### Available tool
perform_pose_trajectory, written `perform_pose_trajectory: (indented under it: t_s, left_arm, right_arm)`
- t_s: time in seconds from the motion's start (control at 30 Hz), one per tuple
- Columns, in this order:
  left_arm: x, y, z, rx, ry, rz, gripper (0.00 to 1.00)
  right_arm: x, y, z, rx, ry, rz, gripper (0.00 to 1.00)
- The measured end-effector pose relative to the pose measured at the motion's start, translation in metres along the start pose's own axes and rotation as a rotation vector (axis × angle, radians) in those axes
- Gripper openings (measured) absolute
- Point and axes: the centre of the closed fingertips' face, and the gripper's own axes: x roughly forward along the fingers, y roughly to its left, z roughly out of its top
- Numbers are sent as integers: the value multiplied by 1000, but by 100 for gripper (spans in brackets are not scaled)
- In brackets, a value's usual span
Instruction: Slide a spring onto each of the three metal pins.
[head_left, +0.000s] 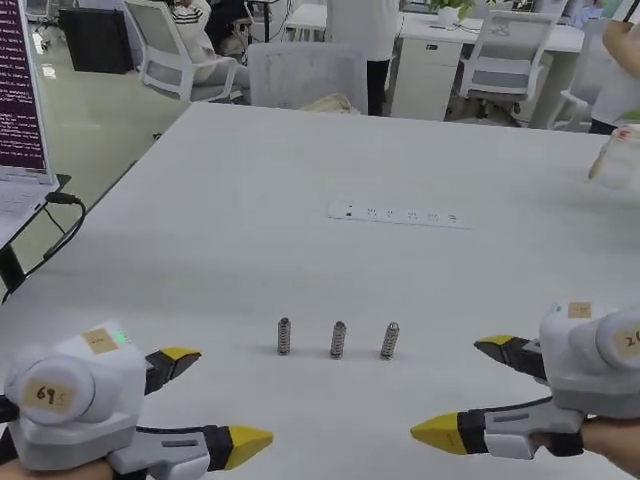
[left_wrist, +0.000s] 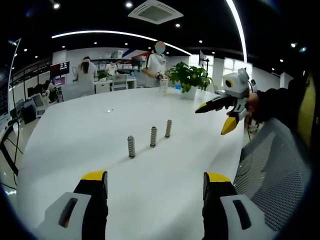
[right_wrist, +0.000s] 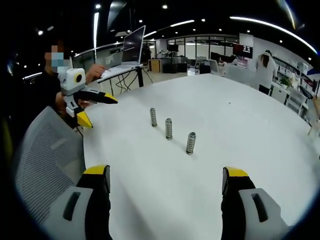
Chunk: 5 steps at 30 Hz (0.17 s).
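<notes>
Three upright pins stand in a row on the white table, each with a spring coiled around it: the left pin (head_left: 284, 336), the middle pin (head_left: 338, 340) and the right pin (head_left: 390, 340). The same row appears as left pin (left_wrist: 131, 146), middle pin (left_wrist: 153, 136), right pin (left_wrist: 168, 128) and, seen from the other side, right pin (right_wrist: 190, 143), middle pin (right_wrist: 169, 128), left pin (right_wrist: 153, 117). My left gripper (head_left: 215, 398) is open at the near left, nothing between its yellow tips. My right gripper (head_left: 468, 388) is open at the near right, also holding nothing.
A white power strip (head_left: 399, 214) lies flat further back on the table (head_left: 300, 170). A laptop (head_left: 20, 110) on a stand is at the far left. Office chairs (head_left: 185, 45) and people stand beyond the far edge.
</notes>
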Motion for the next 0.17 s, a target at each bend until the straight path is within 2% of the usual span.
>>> perform_pose_trajectory:
  t_s: [0.17]
  left_arm:
    - [1,1,-1,-12,1,3,76]
  right_arm:
    - [2,-1,-7,14,-16,-13,92]
